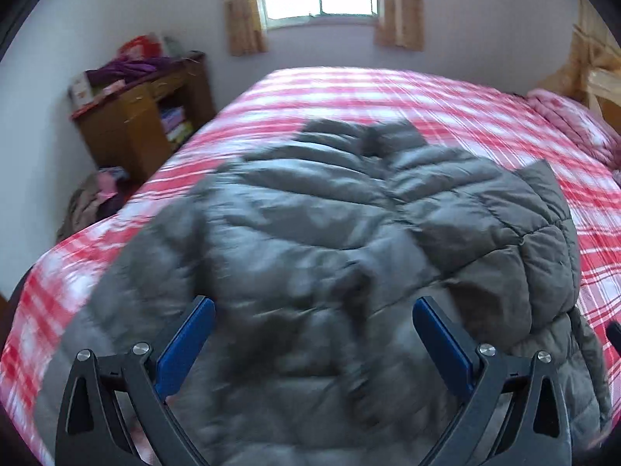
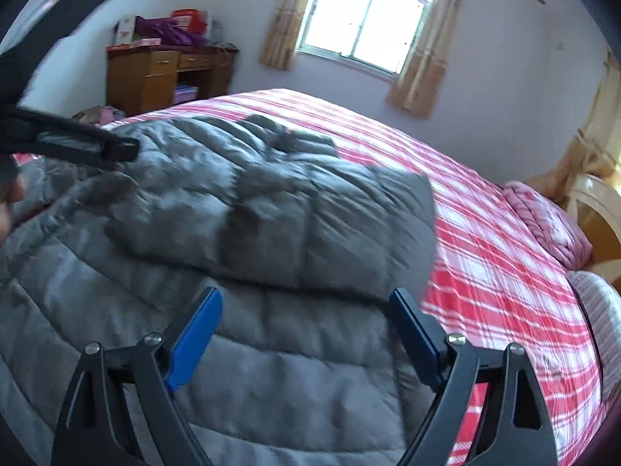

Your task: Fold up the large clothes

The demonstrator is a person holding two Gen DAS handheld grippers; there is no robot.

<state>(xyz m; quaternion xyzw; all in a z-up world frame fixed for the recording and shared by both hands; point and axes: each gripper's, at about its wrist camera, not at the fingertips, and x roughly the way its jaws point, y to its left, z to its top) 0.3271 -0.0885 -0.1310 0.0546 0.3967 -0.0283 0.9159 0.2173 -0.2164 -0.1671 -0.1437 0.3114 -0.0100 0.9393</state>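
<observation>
A quilted jacket (image 1: 349,233) is spread on the bed (image 1: 446,101), towards its near left corner, with one part folded over the rest. Both grippers are held above the jacket's near part with fingers spread wide and nothing between them: the left gripper (image 1: 312,310) over the jacket's middle, the right gripper (image 2: 306,303) at the jacket's right edge. A folded blanket (image 2: 543,221) is laid at the bed's far right corner. Beyond the bed's far left corner a desk (image 2: 155,73) is set against the wall, with piled things on it. A window (image 2: 368,23) is placed in the wall behind the bed's far edge.
</observation>
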